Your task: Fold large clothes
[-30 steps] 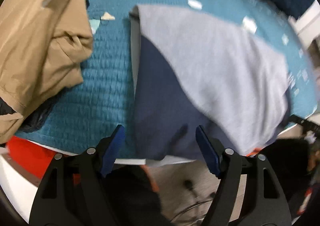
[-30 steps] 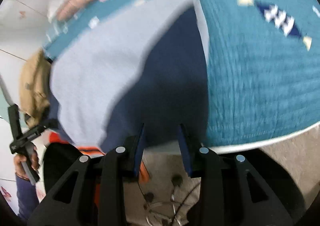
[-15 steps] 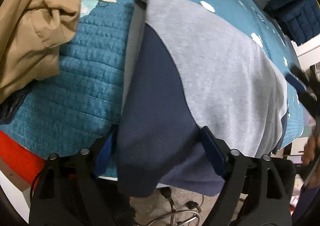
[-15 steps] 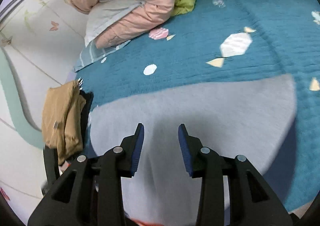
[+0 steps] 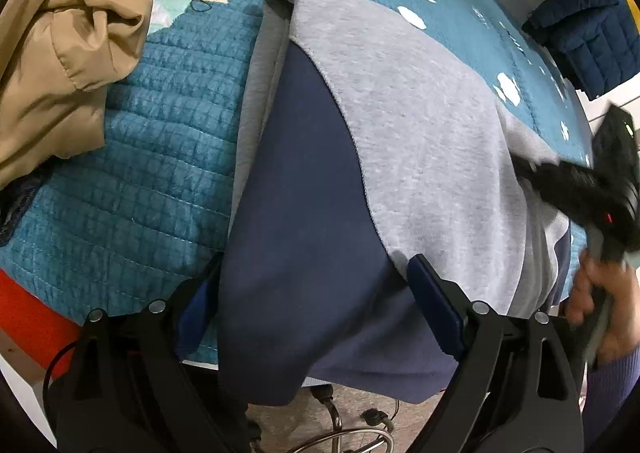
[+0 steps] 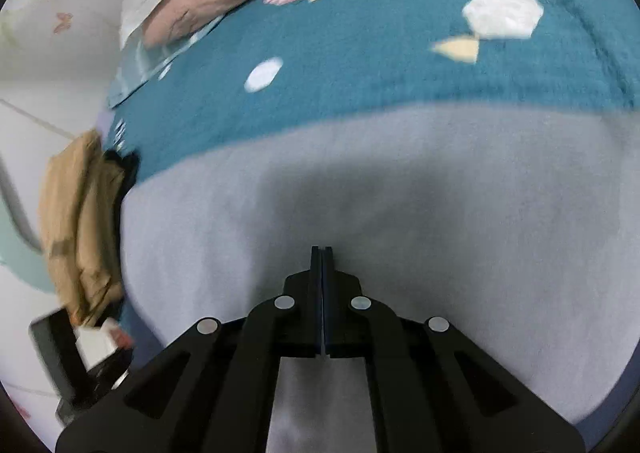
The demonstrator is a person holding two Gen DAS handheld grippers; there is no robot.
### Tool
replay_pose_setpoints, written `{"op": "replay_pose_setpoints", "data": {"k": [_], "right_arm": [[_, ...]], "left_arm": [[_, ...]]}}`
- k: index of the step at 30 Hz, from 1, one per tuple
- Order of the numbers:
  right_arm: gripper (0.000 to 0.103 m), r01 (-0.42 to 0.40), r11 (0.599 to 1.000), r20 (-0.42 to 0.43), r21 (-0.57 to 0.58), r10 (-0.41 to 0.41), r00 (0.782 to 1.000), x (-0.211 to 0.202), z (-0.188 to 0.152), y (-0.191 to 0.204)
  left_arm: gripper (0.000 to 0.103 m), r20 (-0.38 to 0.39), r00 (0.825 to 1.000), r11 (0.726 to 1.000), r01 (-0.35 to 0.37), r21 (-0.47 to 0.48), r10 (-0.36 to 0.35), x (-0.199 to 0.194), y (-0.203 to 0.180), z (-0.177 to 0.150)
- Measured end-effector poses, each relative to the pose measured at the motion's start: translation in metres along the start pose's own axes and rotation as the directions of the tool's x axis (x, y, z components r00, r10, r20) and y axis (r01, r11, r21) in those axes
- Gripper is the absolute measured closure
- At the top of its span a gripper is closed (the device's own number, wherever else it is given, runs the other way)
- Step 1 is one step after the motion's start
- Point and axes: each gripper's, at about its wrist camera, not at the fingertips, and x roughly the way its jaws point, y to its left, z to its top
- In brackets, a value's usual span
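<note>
At the bed's near edge, the left claw [image 5: 316, 301] stands wide astride the grey-and-navy sweatshirt [image 5: 400, 125], whose hem overhangs the bed [image 5: 132, 173]. The right claw [image 6: 321, 293], narrowly parted half a second ago, has snapped together over grey fabric; whether it pinches cloth is unclear.

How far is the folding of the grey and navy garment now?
Done: one side of the grey and navy garment is folded over itself on the teal quilt. In hand: the left claw is open around its hanging navy hem; the right claw is shut above the grey cloth. Left: further folds.
</note>
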Motion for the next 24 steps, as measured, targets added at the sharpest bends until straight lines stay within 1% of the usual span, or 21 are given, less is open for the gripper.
{"op": "replay_pose_setpoints", "data": {"k": [2,3,5,6,9,11,12,14,16,18,20,21,22,23,24], "right_arm": [[0.103,-0.003,1.000,-0.016,-0.011,0.003,1.000,-0.010,-0.021,0.004],[0.103,-0.020,1.000,-0.037,0.013,0.021,0.999,-0.012,-0.033,0.002],[0.103,-0.030,0.999,-0.053,0.044,0.032,0.998,-0.014,-0.051,-0.009],[0.103,-0.038,0.998,-0.041,0.058,0.041,0.998,-0.014,-0.059,-0.015],[0.103,-0.086,0.991,-0.010,0.102,0.088,0.996,-0.013,-0.064,-0.027],[0.103,-0.092,0.989,-0.008,0.115,0.094,0.996,-0.016,-0.064,-0.028],[0.103,-0.081,0.991,-0.009,0.110,0.083,0.997,-0.017,-0.064,-0.025],[0.103,-0.064,0.994,-0.013,0.092,0.065,0.998,-0.027,-0.073,-0.019],[0.103,-0.081,0.993,-0.029,0.090,0.084,0.996,-0.030,-0.088,-0.019],[0.103,-0.099,0.990,-0.014,0.095,0.101,0.995,-0.028,-0.104,-0.029],[0.103,-0.129,0.985,0.004,0.119,0.129,0.992,-0.027,-0.106,-0.037],[0.103,-0.130,0.985,0.001,0.118,0.130,0.991,-0.026,-0.105,-0.037],[0.103,-0.122,0.988,-0.001,0.098,0.123,0.992,-0.027,-0.103,-0.035],[0.103,-0.117,0.990,0.004,0.080,0.117,0.993,-0.028,-0.103,-0.033],[0.103,-0.120,0.990,0.014,0.077,0.119,0.993,-0.031,-0.105,-0.033]], "left_arm": [[0.014,-0.001,1.000,1.000,-0.002,0.001,0.002,-0.001,-0.001,0.000],[0.014,-0.001,1.000,1.000,-0.001,0.001,0.001,-0.001,-0.001,0.000],[0.014,-0.004,1.000,1.000,0.003,-0.004,-0.003,-0.001,-0.001,0.000],[0.014,-0.005,1.000,1.000,0.005,-0.009,-0.005,0.001,-0.003,0.000],[0.014,-0.014,1.000,1.000,0.015,-0.024,-0.016,0.001,-0.005,0.000],[0.014,-0.022,0.999,0.999,0.036,-0.034,-0.037,-0.002,-0.005,-0.002],[0.014,-0.024,0.999,0.998,0.041,-0.043,-0.042,-0.003,-0.006,-0.004],[0.014,-0.036,0.997,0.995,0.070,-0.066,-0.072,-0.004,-0.003,-0.009],[0.014,-0.041,0.994,0.992,0.093,-0.088,-0.097,-0.006,0.001,-0.014],[0.014,-0.044,0.994,0.990,0.100,-0.100,-0.105,-0.006,0.002,-0.017],[0.015,-0.047,0.994,0.990,0.096,-0.103,-0.102,-0.005,0.000,-0.019],[0.015,-0.048,0.994,0.990,0.096,-0.104,-0.101,-0.005,0.000,-0.019],[0.016,-0.045,0.994,0.989,0.094,-0.112,-0.100,-0.006,0.000,-0.020],[0.024,-0.043,0.995,0.989,0.089,-0.121,-0.095,-0.007,0.002,-0.020],[0.029,-0.042,0.996,0.989,0.076,-0.126,-0.082,-0.009,0.003,-0.021]]}}
